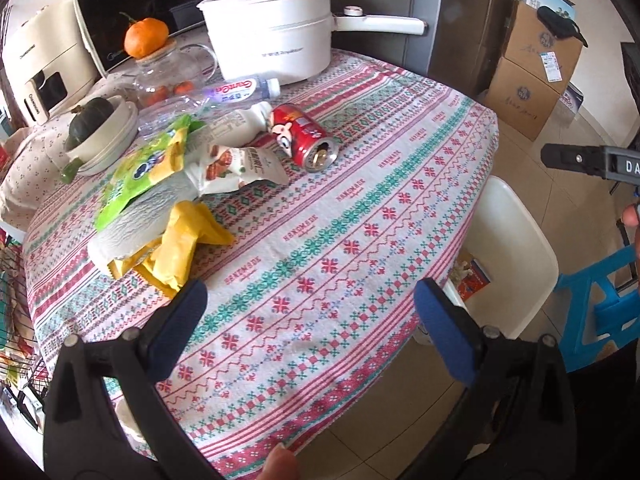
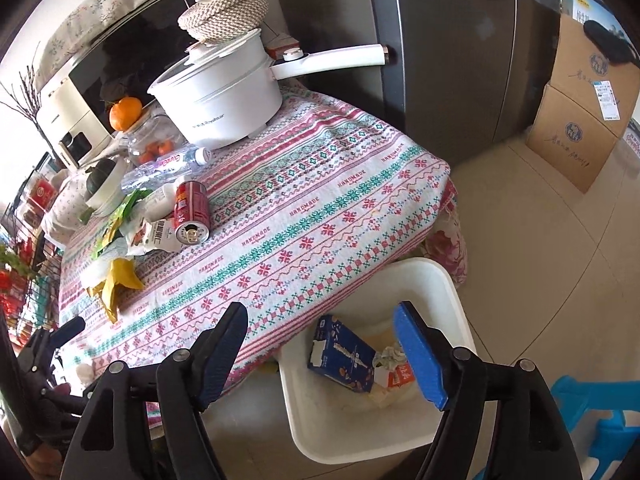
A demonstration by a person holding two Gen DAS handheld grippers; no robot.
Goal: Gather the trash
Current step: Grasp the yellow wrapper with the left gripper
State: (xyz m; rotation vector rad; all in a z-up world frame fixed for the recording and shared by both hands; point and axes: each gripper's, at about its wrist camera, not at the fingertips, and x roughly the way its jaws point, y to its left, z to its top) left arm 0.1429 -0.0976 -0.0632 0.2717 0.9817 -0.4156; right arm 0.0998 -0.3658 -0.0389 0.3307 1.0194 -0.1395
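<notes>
On the patterned cloth lay one red drink can (image 1: 305,136), one clear plastic water bottle (image 1: 224,94), one small white bottle (image 1: 236,122), and one white electric pot (image 1: 272,32). Two brown cardboard boxes (image 1: 532,68) stood stacked. One white plastic bin (image 2: 384,364) held one blue carton (image 2: 342,354).

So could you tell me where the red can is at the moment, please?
The red can lies on its side on the tablecloth, left of centre in both views, beside the white bottle and the wrapper pile.
</notes>
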